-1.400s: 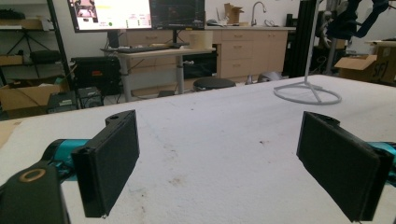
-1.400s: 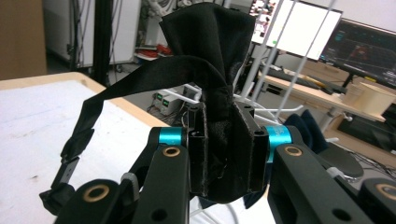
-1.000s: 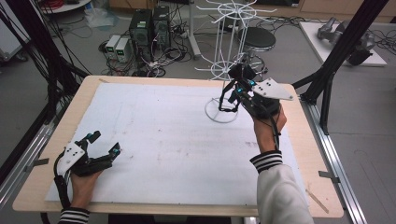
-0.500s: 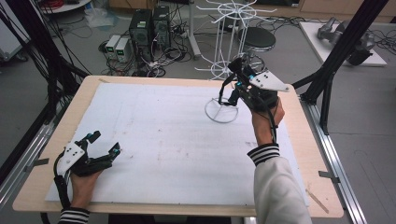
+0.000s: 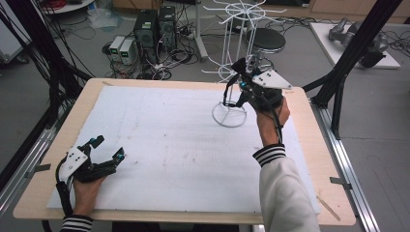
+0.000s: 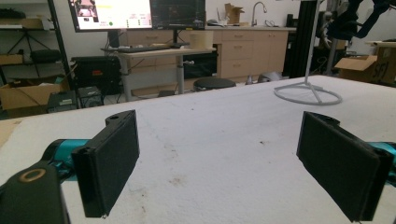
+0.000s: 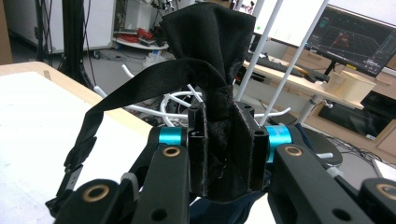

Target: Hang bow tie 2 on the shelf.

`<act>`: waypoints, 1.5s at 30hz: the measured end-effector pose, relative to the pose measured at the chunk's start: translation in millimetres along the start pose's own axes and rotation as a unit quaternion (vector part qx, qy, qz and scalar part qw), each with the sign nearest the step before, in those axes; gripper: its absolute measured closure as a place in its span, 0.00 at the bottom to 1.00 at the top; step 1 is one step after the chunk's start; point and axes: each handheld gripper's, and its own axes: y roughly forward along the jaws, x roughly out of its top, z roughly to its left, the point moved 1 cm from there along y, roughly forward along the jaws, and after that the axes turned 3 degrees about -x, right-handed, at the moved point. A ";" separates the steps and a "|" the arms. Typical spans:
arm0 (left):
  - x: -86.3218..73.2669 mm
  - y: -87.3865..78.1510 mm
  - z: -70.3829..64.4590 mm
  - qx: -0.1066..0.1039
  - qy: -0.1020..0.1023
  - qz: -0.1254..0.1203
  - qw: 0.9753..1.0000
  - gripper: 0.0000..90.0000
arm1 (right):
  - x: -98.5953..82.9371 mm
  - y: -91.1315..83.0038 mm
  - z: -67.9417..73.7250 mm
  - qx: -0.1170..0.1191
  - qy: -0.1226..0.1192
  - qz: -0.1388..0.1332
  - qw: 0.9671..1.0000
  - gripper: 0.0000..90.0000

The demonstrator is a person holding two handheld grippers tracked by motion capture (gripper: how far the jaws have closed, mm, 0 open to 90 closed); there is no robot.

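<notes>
The right gripper pinches a soft, floppy black cloth with a strap beside the rack, while the left gripper sits open, far from it.

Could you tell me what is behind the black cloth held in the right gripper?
Behind the black cloth show the white wire rack's poles and hooks; the cloth covers the rest of it.
</notes>
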 end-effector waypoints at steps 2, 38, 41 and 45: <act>0.0 0.0 0.0 0.000 0.000 0.000 1.000 0.15 | 2.3 2.4 -0.4 0.004 0.003 0.003 1.000 0.85; 0.0 -0.1 0.3 0.000 0.000 0.002 1.000 0.15 | 5.2 7.0 -0.4 -0.025 -0.011 0.005 1.000 0.45; -0.1 -0.1 0.1 0.002 -0.001 -0.001 1.000 0.15 | 7.7 2.9 1.2 -0.033 -0.007 -0.004 0.999 0.28; -0.2 0.0 0.4 0.003 -0.004 -0.001 1.000 0.15 | 11.3 -6.6 0.4 -0.014 0.008 -0.016 1.000 0.17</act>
